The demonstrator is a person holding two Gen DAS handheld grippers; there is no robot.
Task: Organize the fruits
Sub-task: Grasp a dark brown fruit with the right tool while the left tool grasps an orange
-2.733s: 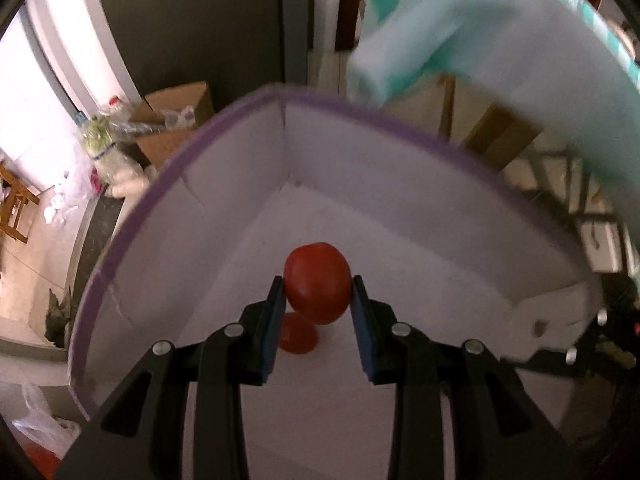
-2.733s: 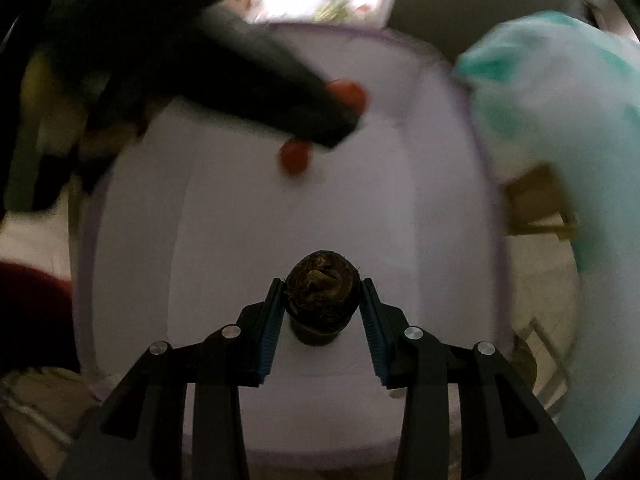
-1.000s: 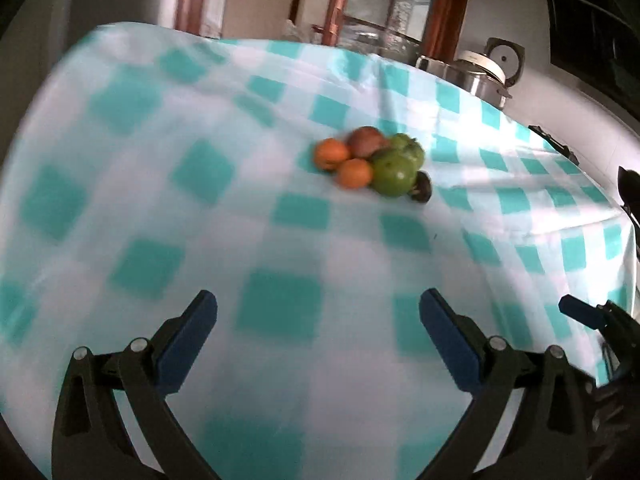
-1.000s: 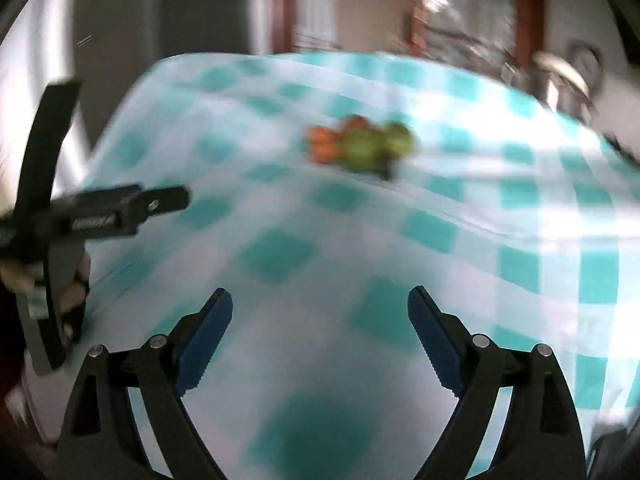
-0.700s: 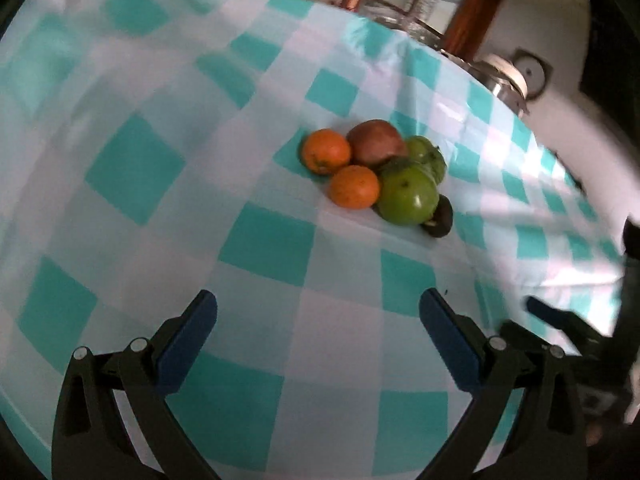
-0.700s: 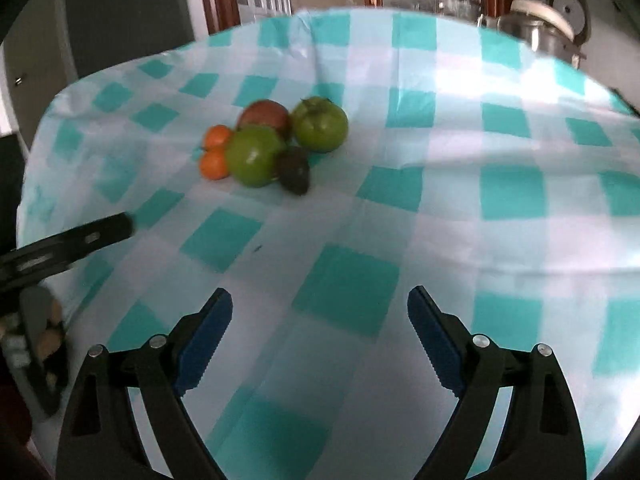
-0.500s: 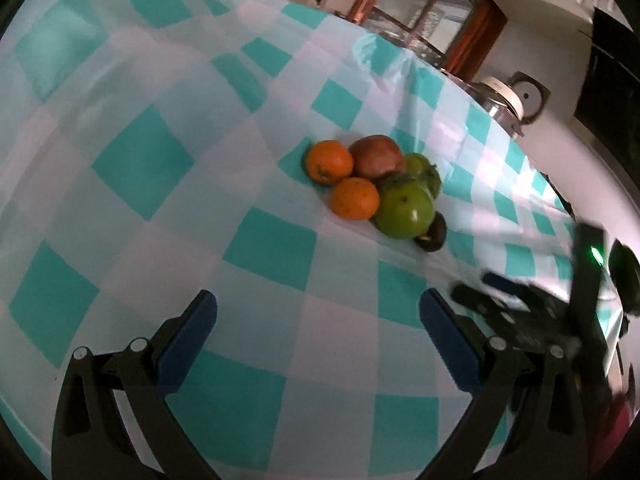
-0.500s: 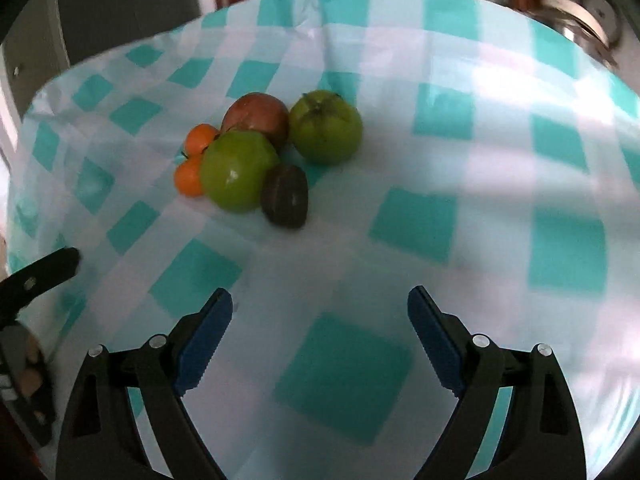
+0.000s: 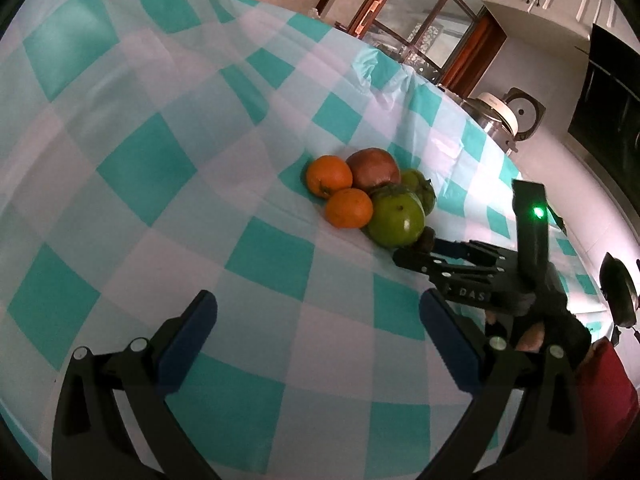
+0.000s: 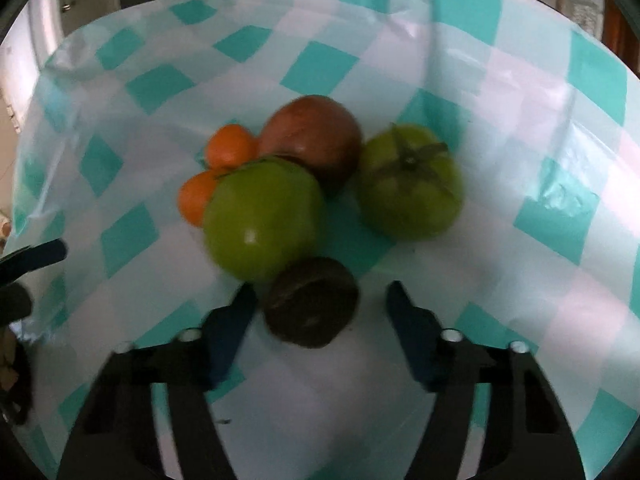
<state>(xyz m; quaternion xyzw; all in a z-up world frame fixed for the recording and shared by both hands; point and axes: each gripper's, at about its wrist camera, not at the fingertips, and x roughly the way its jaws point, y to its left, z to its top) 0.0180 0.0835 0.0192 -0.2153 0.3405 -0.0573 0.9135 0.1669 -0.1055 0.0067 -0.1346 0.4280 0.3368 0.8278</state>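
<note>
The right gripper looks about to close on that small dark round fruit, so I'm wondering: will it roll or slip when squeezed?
The dark fruit looks rounded, so it may roll on the checked tablecloth if nudged off-centre. Its skin looks dull, so probably not slippery. It seems to touch the green tomato, which might shift too. The right gripper straddles it, open.

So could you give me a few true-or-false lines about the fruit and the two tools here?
1. The right tool is open around the dark fruit. True.
2. The left tool holds an orange. False: it is open, short of the pile.
3. Two oranges lie on the cloth. True.
4. All fruit is green. False: only two tomatoes are.
</note>
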